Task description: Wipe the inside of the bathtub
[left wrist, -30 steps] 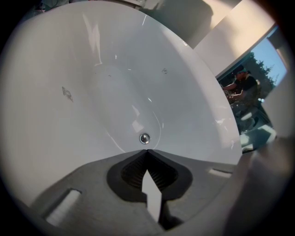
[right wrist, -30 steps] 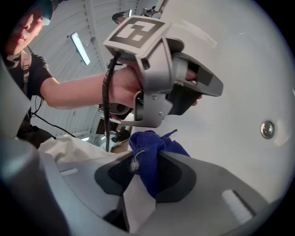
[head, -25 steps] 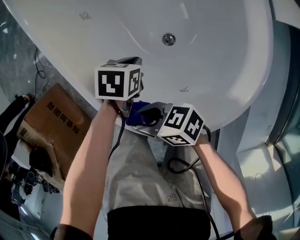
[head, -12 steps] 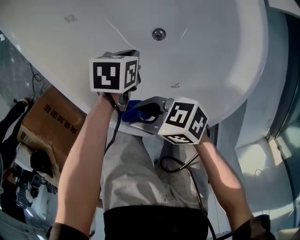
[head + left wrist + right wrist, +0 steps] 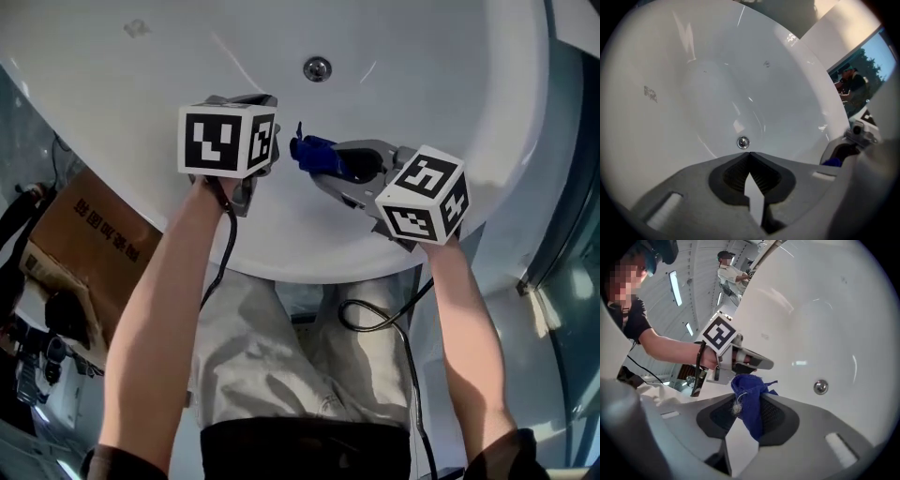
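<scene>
The white bathtub fills the upper half of my head view, its rim curving from 9 o'clock round to 4 o'clock, and both tools hang over the basin without touching it. My left tool sits at 9 o'clock from the other one, its jaws closed together on nothing, so it is just along for the ride. My right tool is clamped on the blue cloth, which bunches up out of the tips and points toward 11 o'clock. The drain lies at 12 o'clock from the cloth, well apart from it.

My worry is the grip. Only a small wad shows beyond the jaws, with a frayed thread hanging, so I reckon a hard drag across that slick wall could tug the cloth loose. With so little fabric out front, tipping the tool too steeply might also put bare jaw on the enamel and scratch it. The idle left tool, so near at 9 o'clock, could clip the right one on a wide sweep.
</scene>
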The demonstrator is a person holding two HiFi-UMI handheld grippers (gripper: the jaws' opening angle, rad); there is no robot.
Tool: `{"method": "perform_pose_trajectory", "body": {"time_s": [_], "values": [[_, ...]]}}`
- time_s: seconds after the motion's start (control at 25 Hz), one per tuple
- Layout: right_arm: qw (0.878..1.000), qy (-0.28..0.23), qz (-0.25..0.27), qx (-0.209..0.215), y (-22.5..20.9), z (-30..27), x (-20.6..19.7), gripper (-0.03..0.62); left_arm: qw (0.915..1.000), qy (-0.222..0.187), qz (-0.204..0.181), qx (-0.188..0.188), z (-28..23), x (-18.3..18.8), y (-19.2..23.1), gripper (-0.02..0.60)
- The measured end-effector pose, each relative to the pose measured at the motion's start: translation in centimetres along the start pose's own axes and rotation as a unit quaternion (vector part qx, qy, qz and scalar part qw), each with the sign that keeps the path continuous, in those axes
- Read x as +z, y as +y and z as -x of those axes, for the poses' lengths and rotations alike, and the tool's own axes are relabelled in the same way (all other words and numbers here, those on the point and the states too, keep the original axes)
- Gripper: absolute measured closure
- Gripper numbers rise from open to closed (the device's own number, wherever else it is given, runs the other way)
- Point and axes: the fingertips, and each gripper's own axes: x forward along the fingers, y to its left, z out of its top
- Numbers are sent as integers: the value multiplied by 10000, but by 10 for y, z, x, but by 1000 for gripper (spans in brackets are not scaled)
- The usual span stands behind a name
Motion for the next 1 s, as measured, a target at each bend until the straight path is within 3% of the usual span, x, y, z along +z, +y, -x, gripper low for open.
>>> {"method": "perform_pose_trajectory", "body": {"time_s": [0.16, 0.44, 0.6, 0.84, 1.0], "values": [[9989, 250, 101, -386, -43, 4, 5, 470, 9997, 13, 82, -237, -14, -11, -3, 578], [9916, 802, 396, -935, -103, -28, 8, 470, 9981, -116, 497, -338, -34, -24, 3, 578], [9839, 1040, 15, -1453, -144, -55, 3, 470, 9979, 18, 447, -461, -43, -33, 7, 578], [9762, 1438, -244, -1603, -191, -88, -14, 468, 9966, 137, 423, -687, -56, -31, 11, 578], [9624, 2057, 79, -1773, -216, -95, -32, 468, 9969, 232, 416, -622, -67, -33, 19, 578]]}}
